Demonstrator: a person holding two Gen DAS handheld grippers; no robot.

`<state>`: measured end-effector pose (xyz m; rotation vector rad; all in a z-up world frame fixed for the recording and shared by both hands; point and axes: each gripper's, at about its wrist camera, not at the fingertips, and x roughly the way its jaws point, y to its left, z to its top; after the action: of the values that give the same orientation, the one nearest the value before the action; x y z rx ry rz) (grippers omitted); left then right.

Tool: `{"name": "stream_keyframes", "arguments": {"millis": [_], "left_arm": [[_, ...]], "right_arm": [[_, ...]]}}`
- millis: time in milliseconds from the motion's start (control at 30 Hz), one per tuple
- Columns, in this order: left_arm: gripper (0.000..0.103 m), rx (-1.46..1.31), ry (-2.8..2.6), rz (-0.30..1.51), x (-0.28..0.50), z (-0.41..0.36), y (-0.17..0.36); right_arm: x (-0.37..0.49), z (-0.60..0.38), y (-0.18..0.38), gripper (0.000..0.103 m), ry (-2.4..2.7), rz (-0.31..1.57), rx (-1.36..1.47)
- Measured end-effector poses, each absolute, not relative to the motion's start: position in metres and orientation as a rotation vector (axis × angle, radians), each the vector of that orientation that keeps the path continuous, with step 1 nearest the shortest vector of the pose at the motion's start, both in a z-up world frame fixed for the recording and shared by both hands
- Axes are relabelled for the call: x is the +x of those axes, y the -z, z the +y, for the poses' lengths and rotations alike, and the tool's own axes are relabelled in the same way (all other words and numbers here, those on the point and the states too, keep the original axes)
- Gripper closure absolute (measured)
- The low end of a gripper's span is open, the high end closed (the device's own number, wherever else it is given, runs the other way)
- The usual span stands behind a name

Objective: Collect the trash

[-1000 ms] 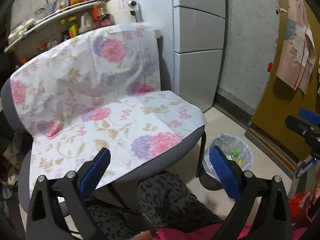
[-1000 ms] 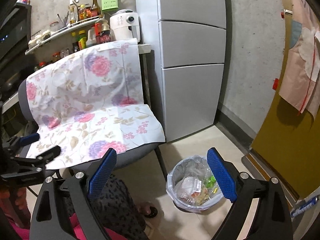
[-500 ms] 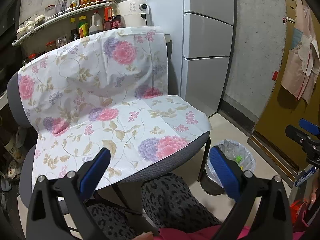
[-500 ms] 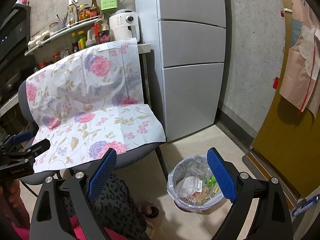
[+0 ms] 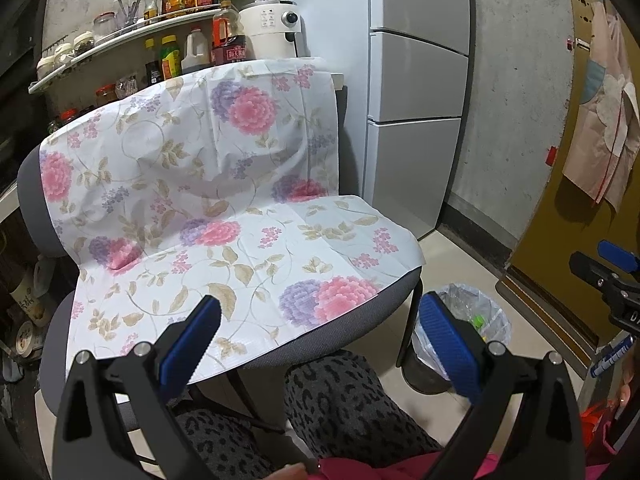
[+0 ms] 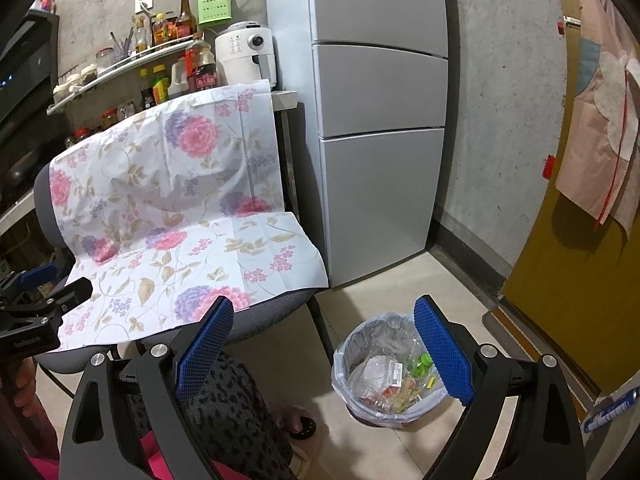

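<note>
- The chair (image 5: 240, 248) seat with its flowery cloth (image 6: 192, 248) is flat and bare on top.
- The trash bin (image 6: 384, 384) is open on top, on the floor between chair and fridge (image 6: 380, 120).
- The person's knees (image 5: 340, 404) sit just below the chair's front.

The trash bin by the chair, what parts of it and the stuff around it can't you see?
- Trash bin, left wrist view: the left gripper finger and chair leg cover much of it.
- Bin base, right wrist view: hidden under the bag; the right gripper finger covers one rim.
- Bottle labels on the shelf: too small to read.
</note>
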<state>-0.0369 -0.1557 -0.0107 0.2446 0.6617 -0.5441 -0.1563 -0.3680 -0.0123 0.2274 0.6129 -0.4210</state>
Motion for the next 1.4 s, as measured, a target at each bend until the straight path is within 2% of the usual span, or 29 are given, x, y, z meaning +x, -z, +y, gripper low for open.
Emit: {"name": "stream_keyframes", "arguments": {"millis": [1400], "left_arm": [[0.007,0.241,0.547,0.657,-0.0336,-0.1483,0.0097]], "right_arm": [[-0.1554,-0.3701,0.0133,0.012,0.421,0.613,0.228]]}}
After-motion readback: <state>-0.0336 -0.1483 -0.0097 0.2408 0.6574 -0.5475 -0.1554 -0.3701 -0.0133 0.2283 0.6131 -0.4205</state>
